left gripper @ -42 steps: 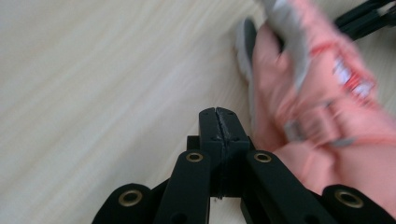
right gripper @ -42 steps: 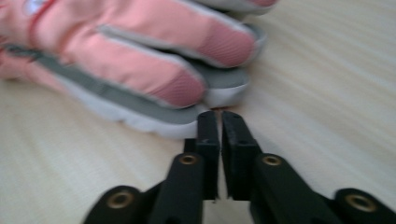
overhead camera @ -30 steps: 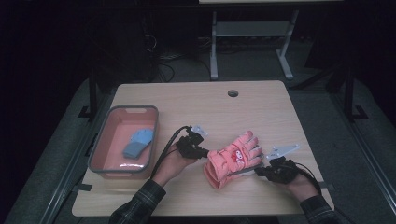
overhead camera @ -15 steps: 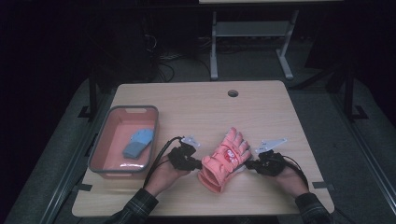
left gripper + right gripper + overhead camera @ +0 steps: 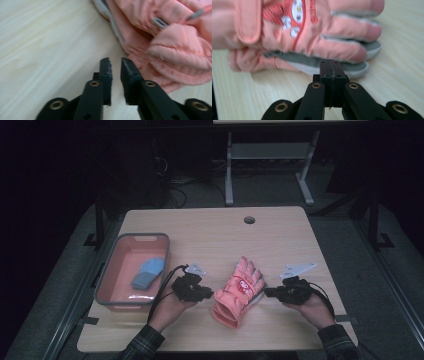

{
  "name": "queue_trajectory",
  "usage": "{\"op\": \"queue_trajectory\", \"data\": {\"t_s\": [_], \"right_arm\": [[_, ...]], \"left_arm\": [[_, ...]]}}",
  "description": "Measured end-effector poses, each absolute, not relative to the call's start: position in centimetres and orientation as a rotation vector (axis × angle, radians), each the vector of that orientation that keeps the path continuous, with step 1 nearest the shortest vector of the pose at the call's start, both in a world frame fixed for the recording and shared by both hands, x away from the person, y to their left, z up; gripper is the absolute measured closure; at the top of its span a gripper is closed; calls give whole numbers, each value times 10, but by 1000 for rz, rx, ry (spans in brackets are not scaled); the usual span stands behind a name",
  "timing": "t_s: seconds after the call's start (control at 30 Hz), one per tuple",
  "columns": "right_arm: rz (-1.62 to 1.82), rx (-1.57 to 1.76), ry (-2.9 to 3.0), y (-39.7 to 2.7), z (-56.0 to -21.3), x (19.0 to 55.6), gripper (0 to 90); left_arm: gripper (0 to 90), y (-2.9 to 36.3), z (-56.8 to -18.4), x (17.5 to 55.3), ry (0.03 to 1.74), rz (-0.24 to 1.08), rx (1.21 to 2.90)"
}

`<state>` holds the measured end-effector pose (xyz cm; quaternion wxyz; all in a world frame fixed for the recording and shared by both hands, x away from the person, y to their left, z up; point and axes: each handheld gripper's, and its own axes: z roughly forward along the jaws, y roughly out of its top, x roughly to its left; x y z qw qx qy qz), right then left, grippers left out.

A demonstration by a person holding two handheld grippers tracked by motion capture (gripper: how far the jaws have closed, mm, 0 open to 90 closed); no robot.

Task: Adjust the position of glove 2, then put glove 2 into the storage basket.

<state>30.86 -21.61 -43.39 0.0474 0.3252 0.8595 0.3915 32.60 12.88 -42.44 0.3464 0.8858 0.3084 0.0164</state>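
A pair of pink gloves (image 5: 239,292) lies stacked at the table's front middle, fingers pointing away from me. My left gripper (image 5: 209,294) sits just left of the cuff end. In the left gripper view its jaws (image 5: 115,60) have just been opening; a narrow gap shows, nothing is between them, and the pink glove (image 5: 172,45) lies to their right. My right gripper (image 5: 267,292) is right of the gloves. In the right gripper view it (image 5: 330,60) is shut with nothing in it, its tips close to the grey palm edge of the gloves (image 5: 312,32).
A pink tray (image 5: 141,236) with a grey rim stands at the left and holds a blue fabric item (image 5: 148,272). The wooden table (image 5: 210,235) has a round cable hole (image 5: 249,219) near its far edge. A metal frame stands behind the table.
The gloves have shifted left and toward me, their fingers turned to point away. Both hands drew in with them. The left gripper's jaws have parted and are off the glove.
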Motion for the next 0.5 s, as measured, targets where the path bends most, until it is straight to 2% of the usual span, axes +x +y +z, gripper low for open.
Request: {"op": "queue_trajectory", "data": {"t_s": [0.2, 0.37, 0.5], "right_arm": [[1273, 956, 2562, -213, -413, 313, 898], [1341, 923, 2543, -201, -399, 319, 898], [1373, 890, 2538, -188, -393, 325, 898]], "left_arm": [[512, 135, -418, 334, 881, 104, 2234], [379, 138, -411, 341, 906, 112, 2191], [317, 138, -406, 344, 900, 124, 2175]]}}
